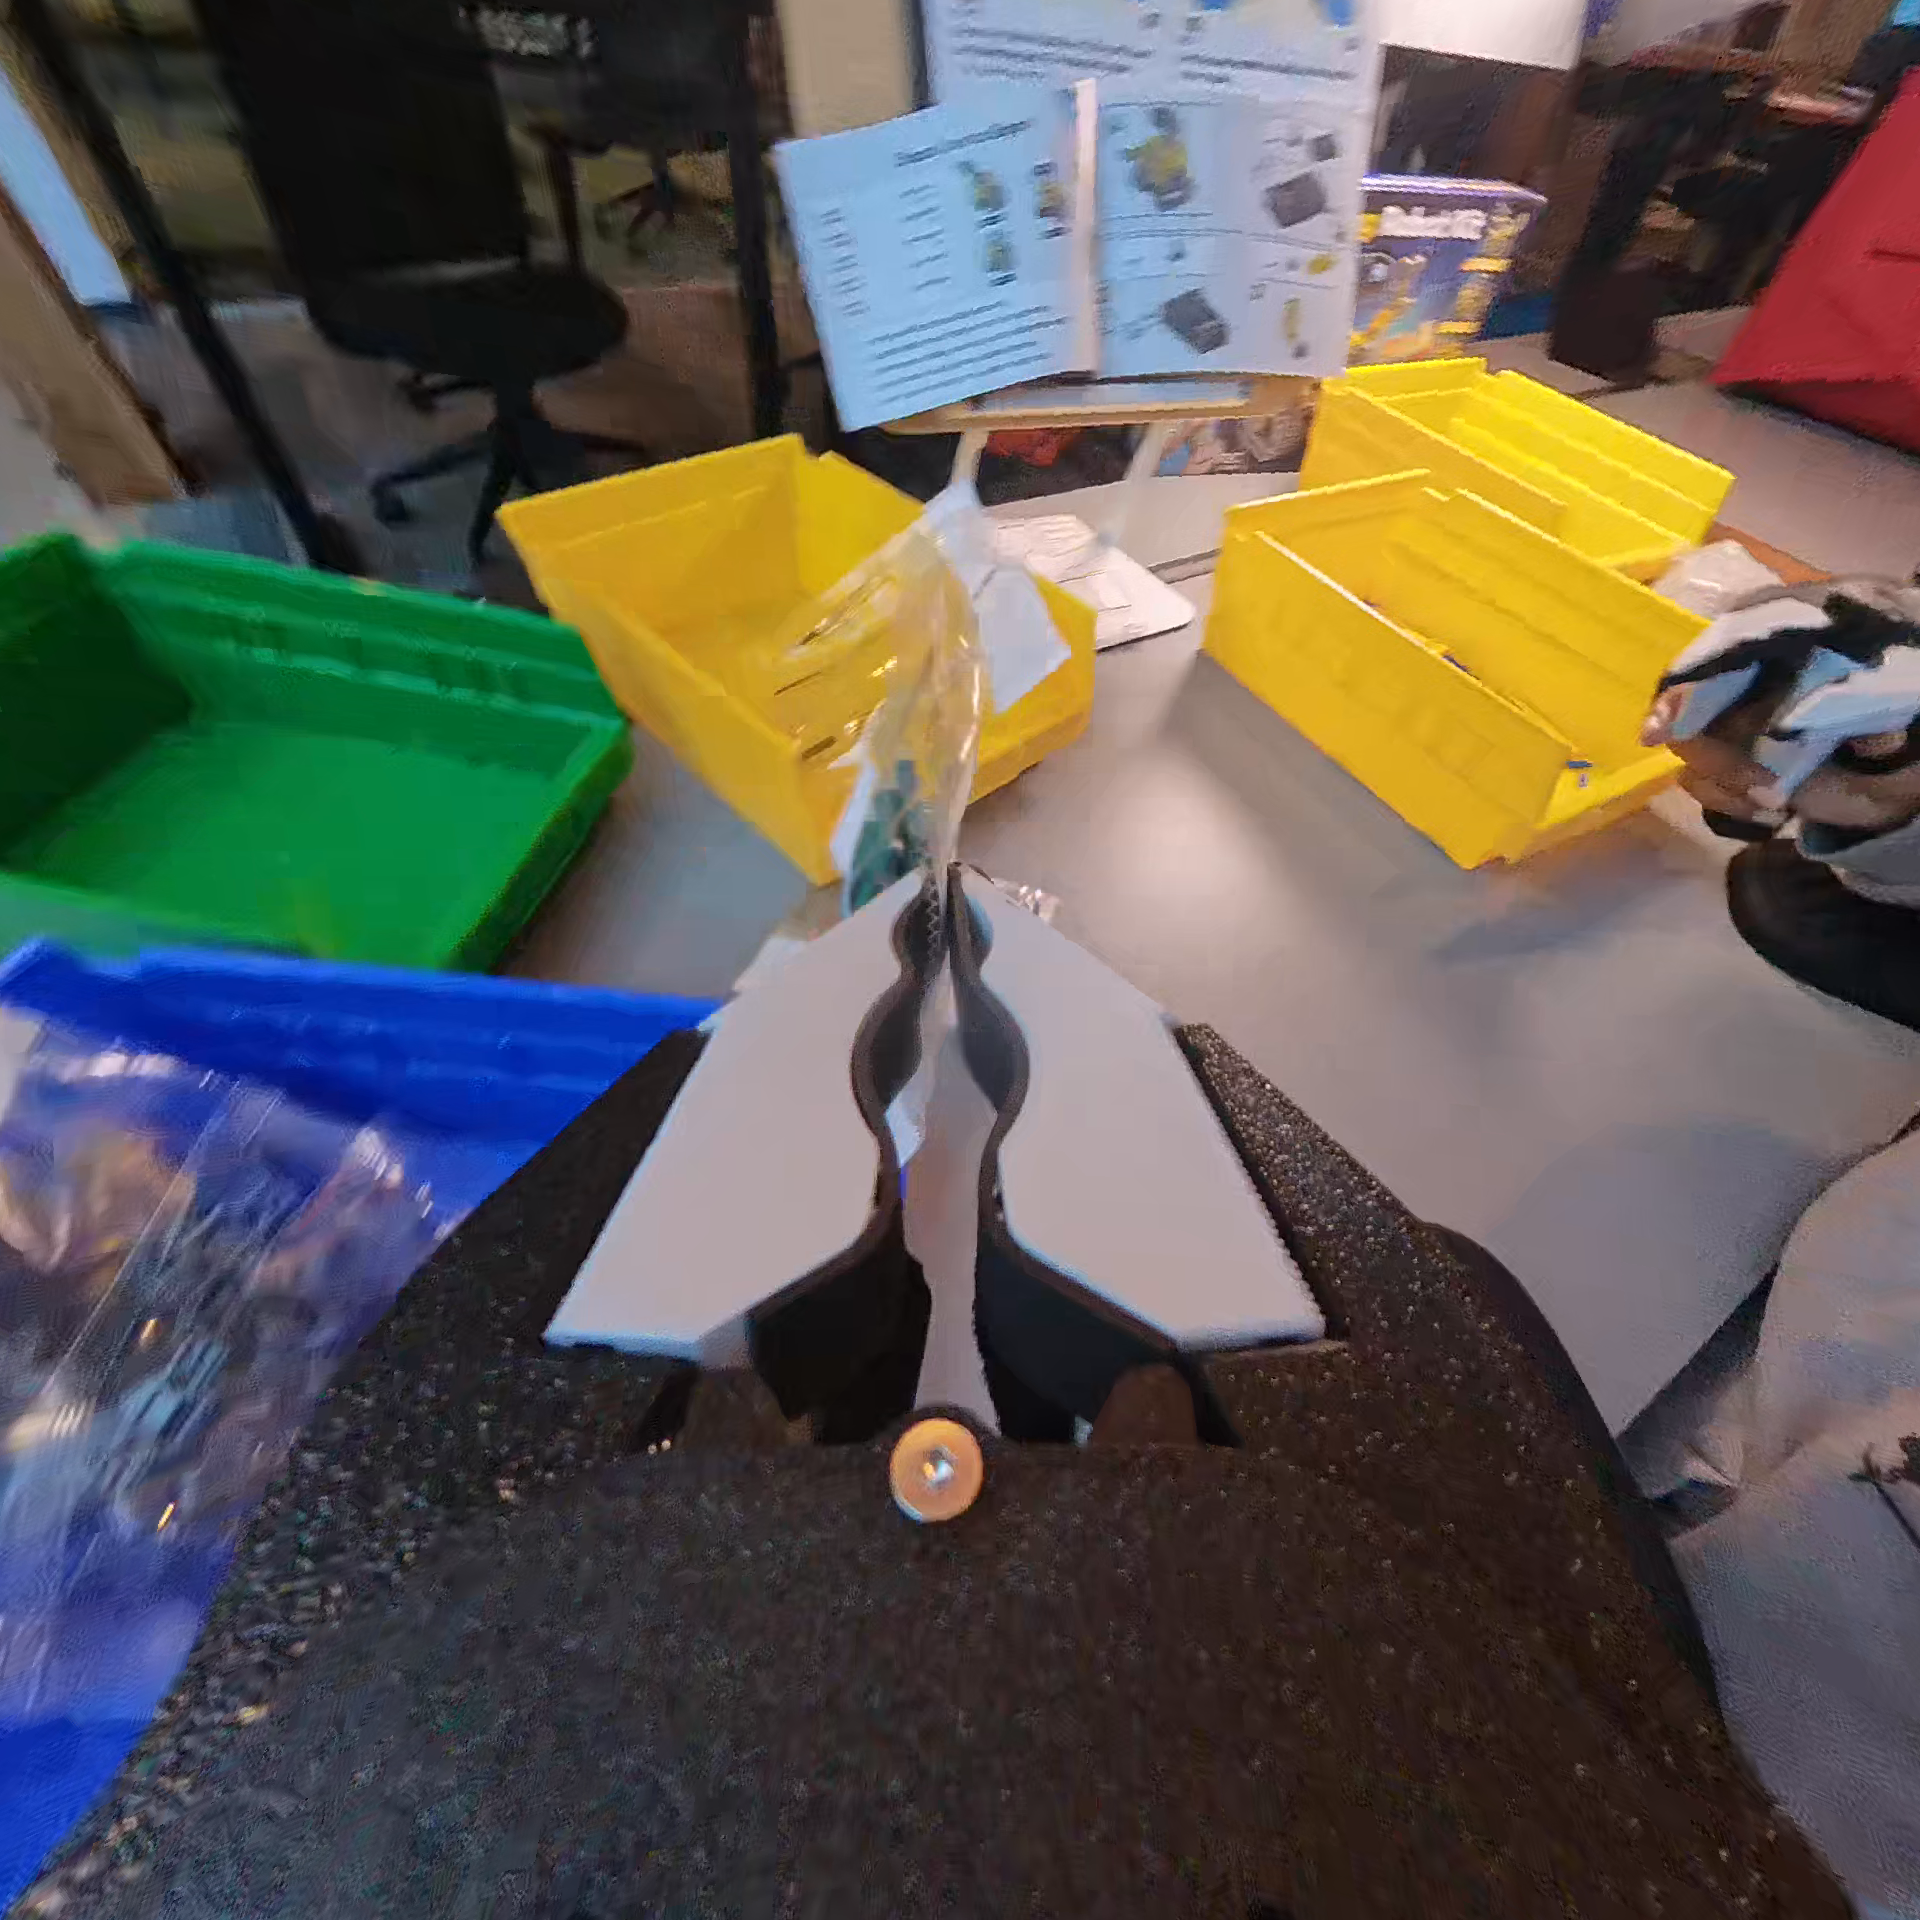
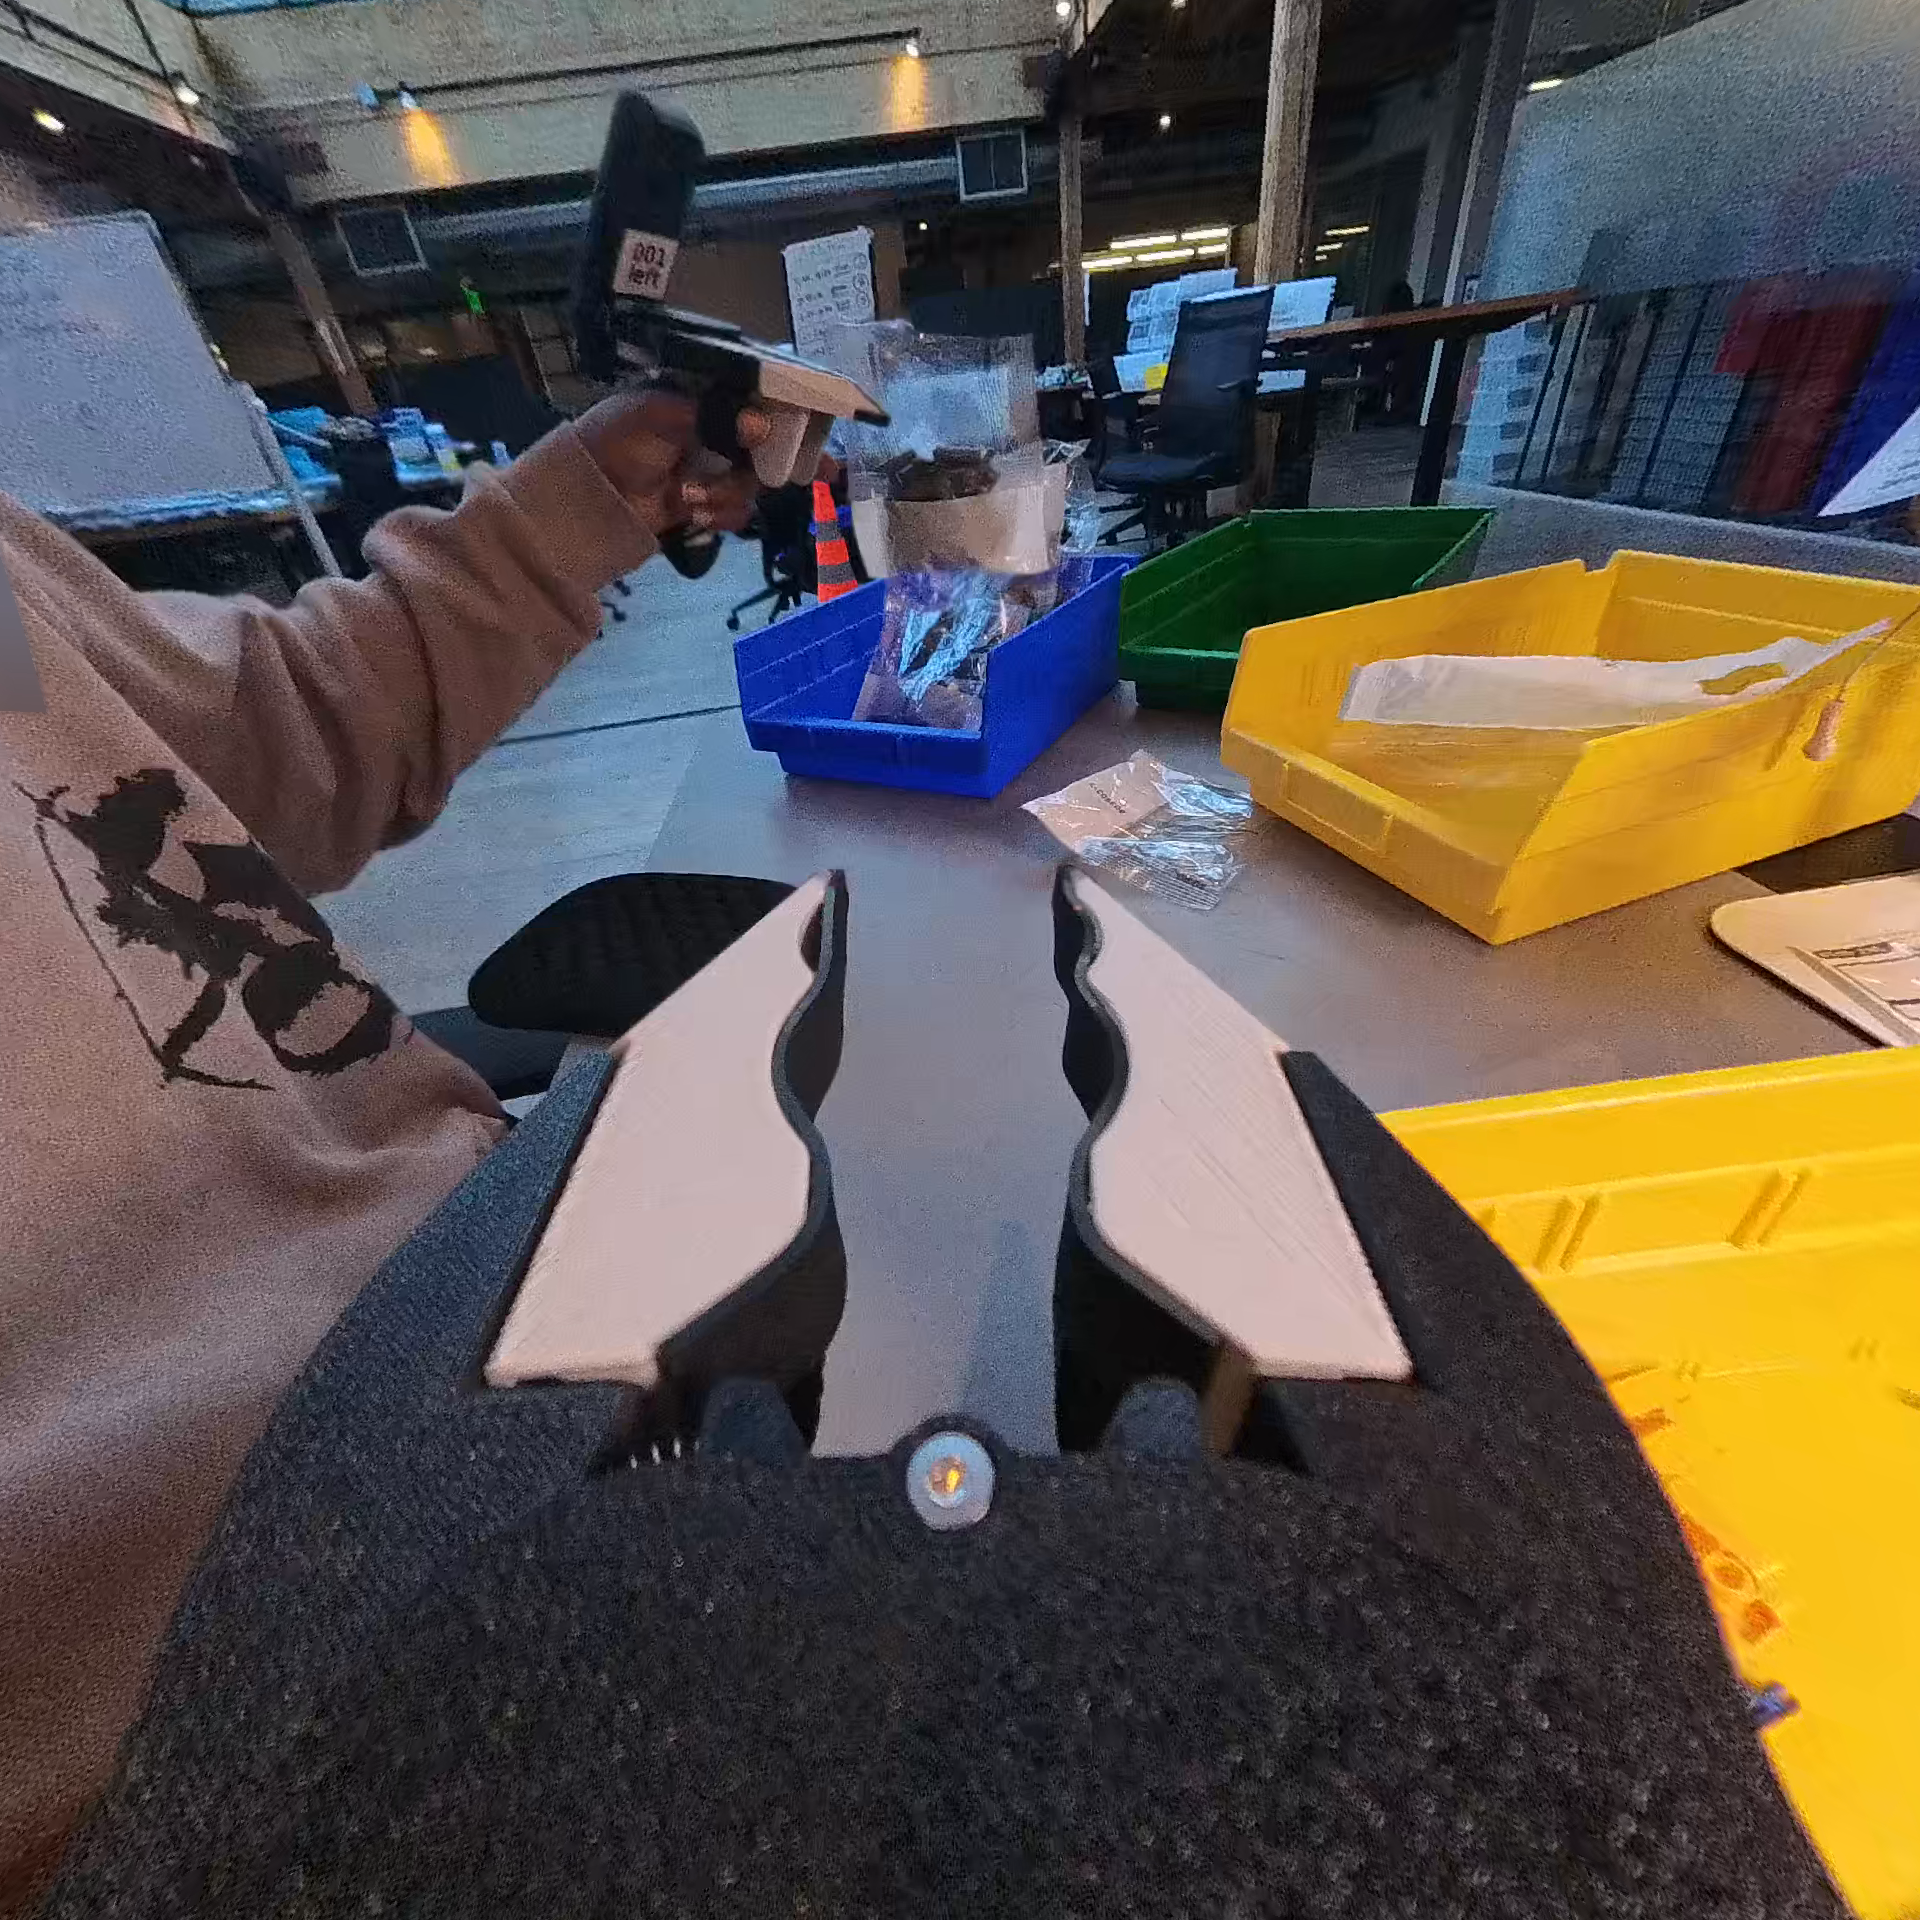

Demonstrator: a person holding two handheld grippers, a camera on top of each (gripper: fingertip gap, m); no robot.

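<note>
Pinched between the closed tips of the left gripper point(image 1: 948, 883) is the edge of a clear plastic bag point(image 1: 920, 686), which hangs raised in the air with small dark parts and a white slip inside it; the right wrist view shows this same bag point(image 2: 951, 447) dangling from the tips above the blue bin point(image 2: 914, 696). Just ahead of the left claw, beyond the bag, stands a yellow bin point(image 1: 665, 582); to its left sit a green bin point(image 1: 281, 748) and, nearer and lower, the blue bin point(image 1: 343, 1029) with another clear packet point(image 1: 156, 1299) of parts lying in it. Farther ahead, printed sheets point(image 1: 1070, 229) lean on a stand, and to the right of the claw two more yellow bins point(image 1: 1455, 623) rest on the grey table point(image 1: 1195, 935). Spread apart and holding nothing, the right gripper point(image 2: 949, 894) hovers low over the table point(image 2: 935, 1039), its fingers point(image 2: 707, 1122) wide of each other. Ahead of it and slightly right lies a flat clear packet point(image 2: 1153, 821) on the tabletop, just beside a yellow bin point(image 2: 1507, 831) that holds a white bag. A person's sleeve point(image 2: 416, 623) reaches up at the left of that claw.
</note>
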